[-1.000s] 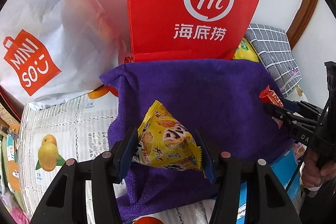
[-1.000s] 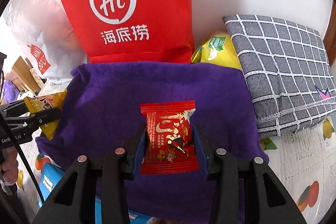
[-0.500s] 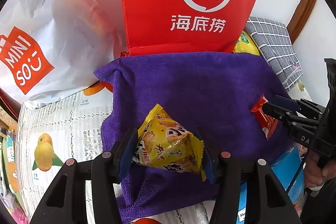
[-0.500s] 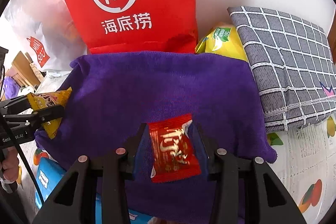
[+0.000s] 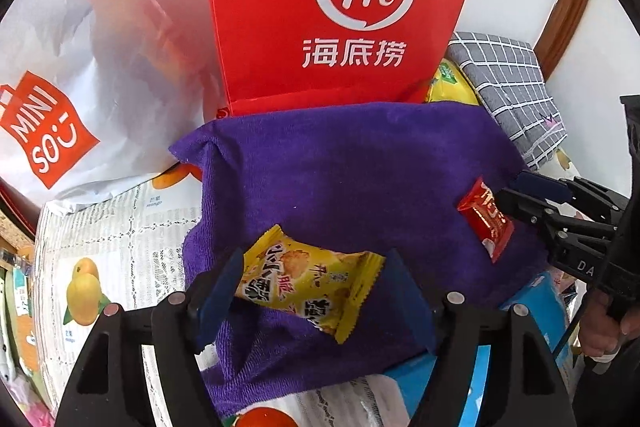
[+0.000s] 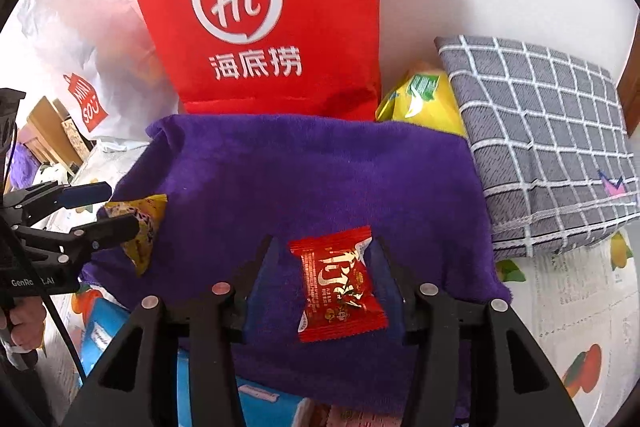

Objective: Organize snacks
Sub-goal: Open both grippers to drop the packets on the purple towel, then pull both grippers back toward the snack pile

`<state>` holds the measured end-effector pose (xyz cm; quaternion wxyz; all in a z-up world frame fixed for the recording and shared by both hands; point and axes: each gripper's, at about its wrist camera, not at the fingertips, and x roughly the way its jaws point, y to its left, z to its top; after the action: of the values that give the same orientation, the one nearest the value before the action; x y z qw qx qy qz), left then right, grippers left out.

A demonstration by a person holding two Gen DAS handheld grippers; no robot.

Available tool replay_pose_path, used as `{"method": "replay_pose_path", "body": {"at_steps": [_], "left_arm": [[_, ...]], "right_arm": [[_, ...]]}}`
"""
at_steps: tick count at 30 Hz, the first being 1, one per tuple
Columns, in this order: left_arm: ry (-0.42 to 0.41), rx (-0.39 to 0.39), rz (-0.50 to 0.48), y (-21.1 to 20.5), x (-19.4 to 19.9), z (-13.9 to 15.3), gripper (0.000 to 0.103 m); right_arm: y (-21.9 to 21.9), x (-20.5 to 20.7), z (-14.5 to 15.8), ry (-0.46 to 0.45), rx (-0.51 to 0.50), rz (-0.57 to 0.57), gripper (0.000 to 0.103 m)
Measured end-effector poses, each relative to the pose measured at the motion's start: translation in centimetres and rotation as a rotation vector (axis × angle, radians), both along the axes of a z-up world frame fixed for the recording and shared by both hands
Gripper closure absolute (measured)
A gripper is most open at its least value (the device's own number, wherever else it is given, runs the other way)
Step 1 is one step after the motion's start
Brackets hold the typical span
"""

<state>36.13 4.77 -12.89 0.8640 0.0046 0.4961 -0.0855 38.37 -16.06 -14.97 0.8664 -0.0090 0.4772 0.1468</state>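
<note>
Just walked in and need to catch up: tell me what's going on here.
A person is sorting snacks with a gripper in each hand. The left gripper has just been opening, and the yellow packet lies loose between its fingers on the purple towel. The right gripper has just been opening too, with the red packet resting on the towel between its fingers. Neither is in the red bag behind.

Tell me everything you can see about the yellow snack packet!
The yellow snack packet is a small crinkly pillow pouch, shiny like plastic film, with zigzag sealed ends, black Chinese lettering and a picture of a golden biscuit. It lies tilted on the purple towel, between the blue-padded fingers of the left gripper. Those fingers have just been opening; the right one stands clear of the packet, and whether the left one touches it I cannot tell.
</note>
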Motion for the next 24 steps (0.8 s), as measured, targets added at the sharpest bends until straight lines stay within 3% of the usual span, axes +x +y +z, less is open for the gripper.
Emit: {"method": "replay_pose_path", "body": {"at_steps": [6, 13, 19, 24], "left_arm": [[-0.026, -0.003, 0.006, 0.0, -1.5, 1.5, 0.030], [-0.071, -0.024, 0.006, -0.3, -5.0, 3.5, 0.030], [-0.107, -0.038, 0.006, -0.6, -9.1, 4.8, 0.030], [-0.113, -0.053, -0.013, -1.1, -12.1, 4.9, 0.030]], "right_arm": [[-0.2, -2.2, 2.4, -0.054, -0.044, -0.013, 0.052], [-1.0, -7.8, 5.5, -0.115, -0.071, -0.033, 0.052], [-2.6, -11.6, 6.8, -0.145, -0.027, -0.081, 0.048], [-3.6, -14.8, 7.5, -0.166, -0.062, -0.097, 0.048]]}}
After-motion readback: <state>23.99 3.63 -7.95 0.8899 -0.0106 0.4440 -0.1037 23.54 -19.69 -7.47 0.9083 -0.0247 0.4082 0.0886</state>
